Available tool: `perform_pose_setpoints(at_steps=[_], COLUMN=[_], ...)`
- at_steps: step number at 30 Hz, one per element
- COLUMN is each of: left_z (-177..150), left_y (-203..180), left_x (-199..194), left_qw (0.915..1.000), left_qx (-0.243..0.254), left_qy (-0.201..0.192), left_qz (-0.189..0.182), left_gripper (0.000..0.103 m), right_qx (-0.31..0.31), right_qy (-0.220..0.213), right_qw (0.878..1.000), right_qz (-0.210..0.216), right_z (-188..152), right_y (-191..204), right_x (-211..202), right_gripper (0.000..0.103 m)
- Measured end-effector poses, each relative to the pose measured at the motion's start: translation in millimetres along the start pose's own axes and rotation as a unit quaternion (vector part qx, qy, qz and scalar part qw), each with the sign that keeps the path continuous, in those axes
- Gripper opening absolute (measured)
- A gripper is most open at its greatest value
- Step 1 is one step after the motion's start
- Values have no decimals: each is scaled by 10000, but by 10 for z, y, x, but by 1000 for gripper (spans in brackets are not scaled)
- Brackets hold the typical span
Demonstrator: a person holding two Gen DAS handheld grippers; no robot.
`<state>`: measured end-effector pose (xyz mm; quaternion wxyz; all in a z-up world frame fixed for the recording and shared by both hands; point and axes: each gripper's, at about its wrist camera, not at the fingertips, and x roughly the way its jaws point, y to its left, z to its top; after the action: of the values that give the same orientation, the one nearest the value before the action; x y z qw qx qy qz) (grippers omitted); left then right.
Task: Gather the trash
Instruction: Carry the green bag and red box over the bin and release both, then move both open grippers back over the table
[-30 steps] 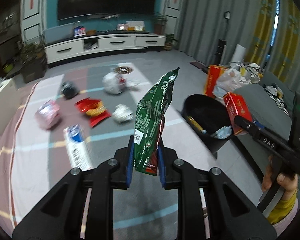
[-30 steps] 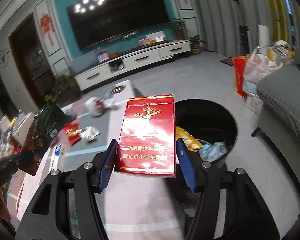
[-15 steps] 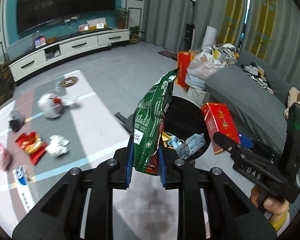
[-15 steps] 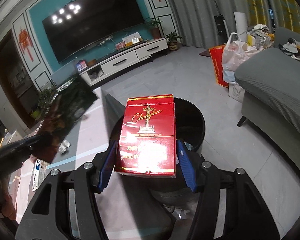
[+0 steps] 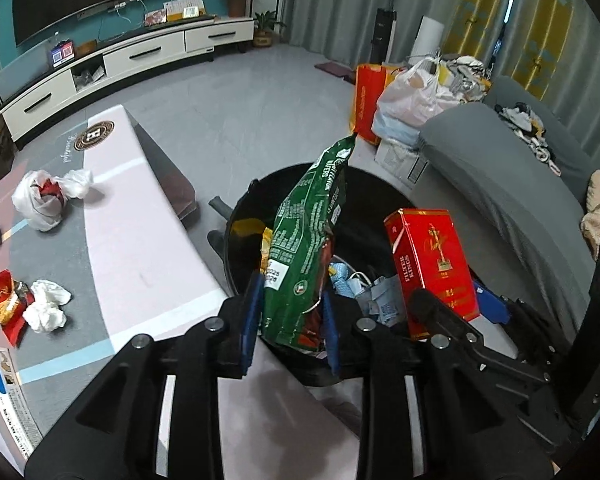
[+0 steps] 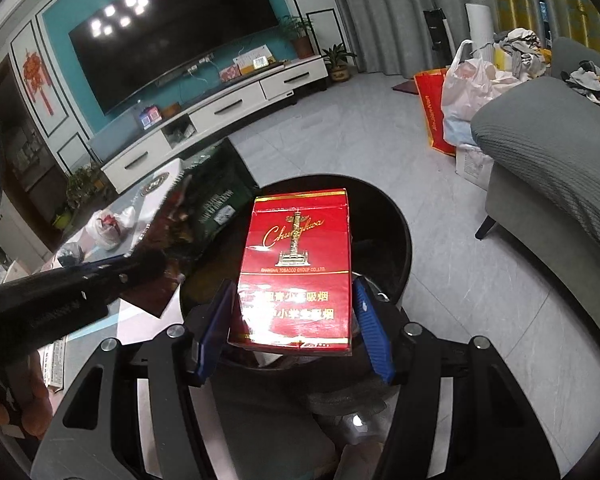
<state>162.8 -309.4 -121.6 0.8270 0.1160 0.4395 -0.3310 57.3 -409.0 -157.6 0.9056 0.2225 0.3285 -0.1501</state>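
Left wrist view: we see the left tongs (image 5: 290,320) over the black trash bin (image 5: 244,216), their jaws having just been opening, with the green snack bag (image 5: 306,256) upright between the blue pads and a gap showing on each side, so we cannot tell whether either pad touches it. Right wrist view: the right tongs (image 6: 294,326) clamp the red cigarette carton (image 6: 298,268) by its lower sides, above the same bin's mouth. On the counter (image 5: 140,248) we note a tied white bag (image 5: 44,200), crumpled tissues (image 5: 46,306) and a red wrapper (image 5: 2,300), all well apart from the bin.
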Motion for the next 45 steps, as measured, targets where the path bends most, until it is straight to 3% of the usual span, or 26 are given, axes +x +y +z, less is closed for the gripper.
perform_pose_setpoints(at_steps=[6,9,14,18,25,32,35,41,45], left_z=[-20,-35,-149,-355,-805,-1225,-1449,-1949,-2188], left_y=[62,77,179,287,587,1065,1361,1874,2041], left_x=[123,90,-74,-287,-729,-1232,-1448,-1738,-1862], left_qw=[9999,9998,9998,9995,9961,9832,9731,9535,9450], left_qx=[-126,-158,-187,-162,-408,-1182,-1519,-2269,-2561], left_qy=[98,60,-13,-91,-155,-295,-295,-216,-212], left_qz=[54,39,93,268,772,1360,1707,1972,2024], left_gripper=[51,63,75,82,85,87,88,89,89], right_qx=[149,199,285,290,-31,-492,-758,-1189,-1512], right_qy=[118,167,103,98,233,431,501,710,848], right_qw=[9998,9996,9995,9995,9996,9969,9943,9874,9808], right_qz=[-79,-116,-101,-47,148,446,563,768,888], right_z=[13,4,-7,-31,-168,-299,-364,-513,-636], right_y=[-71,-102,-141,-118,166,613,835,1223,1498], right_x=[139,150,9,-117,-301,-395,-430,-415,-387], right_gripper=[60,63,66,66,67,67,67,67,67])
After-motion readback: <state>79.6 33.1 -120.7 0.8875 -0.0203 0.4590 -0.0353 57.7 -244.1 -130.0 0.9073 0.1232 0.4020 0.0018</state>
